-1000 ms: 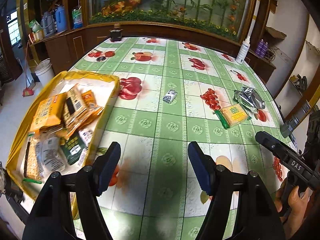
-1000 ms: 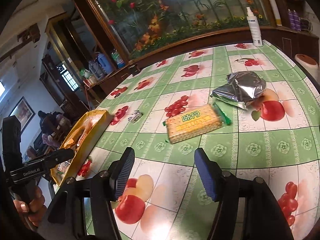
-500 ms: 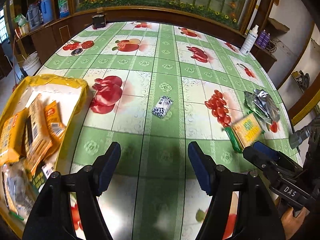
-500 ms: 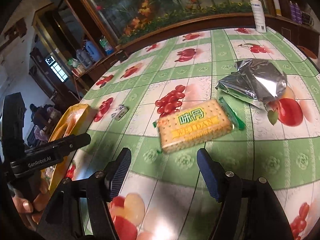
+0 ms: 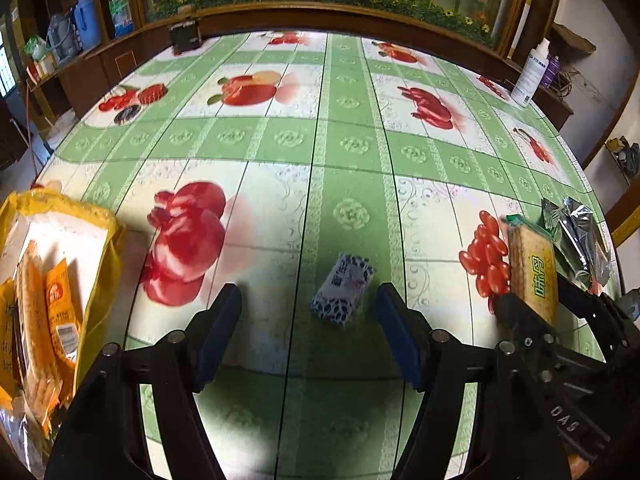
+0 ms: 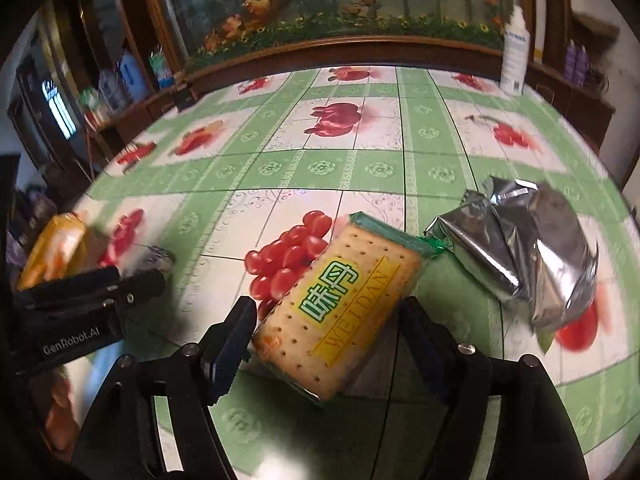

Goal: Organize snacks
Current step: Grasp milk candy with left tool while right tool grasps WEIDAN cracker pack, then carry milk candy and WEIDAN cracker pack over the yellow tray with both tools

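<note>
Where the fruit-print tablecloth (image 5: 348, 152) meets its left edge, a yellow bag (image 5: 102, 240) lies open with orange and yellow snack packs (image 5: 44, 312) inside, glossy and crinkled. Just ahead of the left gripper (image 5: 308, 336), whose jaws stand wide apart and hold nothing, a small white wrapper with dark blue spots (image 5: 344, 288) lies flat on a green stripe, between the fingertips' line and slightly beyond it. Further right, the cracker packet (image 6: 340, 304), a flat rectangle with dotted biscuit print, green characters and a green sealed end, lies slantwise between the spread jaws of the right gripper (image 6: 328, 332); contact with the pads cannot be told. Beside it to the right sits a crumpled silver foil bag (image 6: 524, 248).
</note>
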### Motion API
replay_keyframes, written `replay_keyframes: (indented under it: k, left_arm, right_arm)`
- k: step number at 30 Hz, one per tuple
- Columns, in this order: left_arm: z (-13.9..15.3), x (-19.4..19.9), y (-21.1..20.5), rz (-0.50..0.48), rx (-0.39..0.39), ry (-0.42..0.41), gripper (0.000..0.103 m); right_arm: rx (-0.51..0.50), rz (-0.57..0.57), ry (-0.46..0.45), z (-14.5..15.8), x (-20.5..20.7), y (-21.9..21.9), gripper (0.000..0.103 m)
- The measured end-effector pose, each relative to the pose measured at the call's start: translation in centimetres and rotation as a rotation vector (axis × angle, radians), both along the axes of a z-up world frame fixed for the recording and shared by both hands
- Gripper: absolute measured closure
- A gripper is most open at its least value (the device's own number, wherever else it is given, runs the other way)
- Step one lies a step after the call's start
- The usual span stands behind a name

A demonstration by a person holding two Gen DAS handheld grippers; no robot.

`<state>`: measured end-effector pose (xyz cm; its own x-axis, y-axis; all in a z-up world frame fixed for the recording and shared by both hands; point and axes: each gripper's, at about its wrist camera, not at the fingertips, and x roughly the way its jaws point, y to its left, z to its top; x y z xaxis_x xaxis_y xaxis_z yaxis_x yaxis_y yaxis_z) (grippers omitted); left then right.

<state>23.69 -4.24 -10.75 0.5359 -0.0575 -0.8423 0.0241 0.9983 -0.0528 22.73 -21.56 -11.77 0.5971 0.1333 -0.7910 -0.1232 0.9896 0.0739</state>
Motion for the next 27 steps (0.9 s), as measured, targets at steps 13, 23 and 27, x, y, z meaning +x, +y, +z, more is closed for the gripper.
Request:
replay_keyframes:
  k: [13, 23, 27]
  left_arm:
    - [0.9, -2.0, 0.2, -0.065, -0.077, -0.037, 0.087]
    - [4.5, -7.8, 3.0, 0.002, -0.097, -0.115, 0.087]
    - [5.5, -10.2, 4.1, 0.049, -0.069, -0.143, 0.087]
  right_arm:
    - [0.005, 0.062, -0.027, 0.5, -2.0, -1.1, 0.055]
    - [0.266, 0.128, -0.064, 3.5, -6.0, -2.4, 0.056]
    - [0.410, 0.174, -0.072, 4.7, -7.9, -2.7, 0.056]
